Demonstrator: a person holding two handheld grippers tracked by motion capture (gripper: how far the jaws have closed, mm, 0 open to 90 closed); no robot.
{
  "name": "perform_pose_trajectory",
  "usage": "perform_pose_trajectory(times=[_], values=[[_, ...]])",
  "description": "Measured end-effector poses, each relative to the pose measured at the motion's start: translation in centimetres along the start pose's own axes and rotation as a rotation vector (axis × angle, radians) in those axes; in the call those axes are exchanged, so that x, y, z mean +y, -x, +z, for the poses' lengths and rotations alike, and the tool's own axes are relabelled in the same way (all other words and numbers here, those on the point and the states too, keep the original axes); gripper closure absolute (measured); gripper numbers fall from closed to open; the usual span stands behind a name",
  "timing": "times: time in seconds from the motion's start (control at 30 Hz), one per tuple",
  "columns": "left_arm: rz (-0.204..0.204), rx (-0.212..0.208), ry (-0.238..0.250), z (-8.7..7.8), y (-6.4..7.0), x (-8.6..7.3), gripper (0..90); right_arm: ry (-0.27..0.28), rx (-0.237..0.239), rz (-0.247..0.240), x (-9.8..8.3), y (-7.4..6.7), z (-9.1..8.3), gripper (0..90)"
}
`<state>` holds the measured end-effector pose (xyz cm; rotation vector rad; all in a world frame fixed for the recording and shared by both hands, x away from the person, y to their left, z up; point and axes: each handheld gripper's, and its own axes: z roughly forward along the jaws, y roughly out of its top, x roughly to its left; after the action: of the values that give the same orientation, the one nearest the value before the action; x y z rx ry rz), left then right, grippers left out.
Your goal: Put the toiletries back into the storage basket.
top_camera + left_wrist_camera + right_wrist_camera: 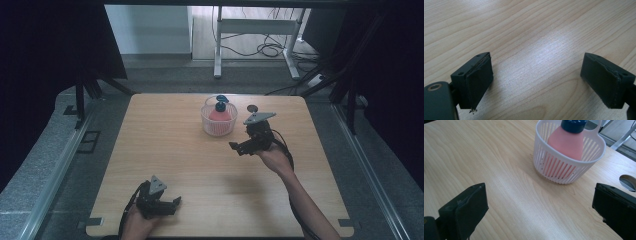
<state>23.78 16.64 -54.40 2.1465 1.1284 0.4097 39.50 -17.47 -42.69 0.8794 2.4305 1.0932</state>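
- Pink bottle (567, 142): is standing upright inside the white slotted basket (564, 167), its blue cap (573, 124) rising above the rim. In the high view, bottle (219, 114) and basket (206, 124) are sitting at the far middle of the table (165, 150).
- Right tongs (240, 147): are hovering just beside the basket on its near right, jaws standing wide apart and gripping nothing. In the right gripper view the basket is lying ahead of them, somewhat apart.
- Left tongs (176, 202): are resting low at the near edge of the table, well apart from the basket, jaws spread and empty over bare wood.
- Small round dark item (253, 108): is lying on the table just right of the basket; what it is cannot be told.
- Progress, as a judgement: the placing of the bottle in the basket is looking complete, since nothing is being held and the bottle is sitting steady. Little seems left beyond drawing the right tongs clear.
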Motion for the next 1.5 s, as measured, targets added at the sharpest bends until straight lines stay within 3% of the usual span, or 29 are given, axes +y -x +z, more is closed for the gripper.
perform_pose_trajectory(times=[0.53,1.0,1.5], values=[[-0.001,0.000,0.000,0.0,0.0,0.0,10.2,0.003,0.009,0.011,-3.1,-0.7,-2.0,0.0],[-0.001,0.001,0.000,0.0,0.0,0.0,10.2,-0.013,-0.023,0.008,-6.6,-1.0,-4.7,0.0],[-0.001,0.001,0.000,0.0,0.0,0.0,10.2,-0.045,-0.054,0.029,-10.5,-1.1,-6.2,0.0]])
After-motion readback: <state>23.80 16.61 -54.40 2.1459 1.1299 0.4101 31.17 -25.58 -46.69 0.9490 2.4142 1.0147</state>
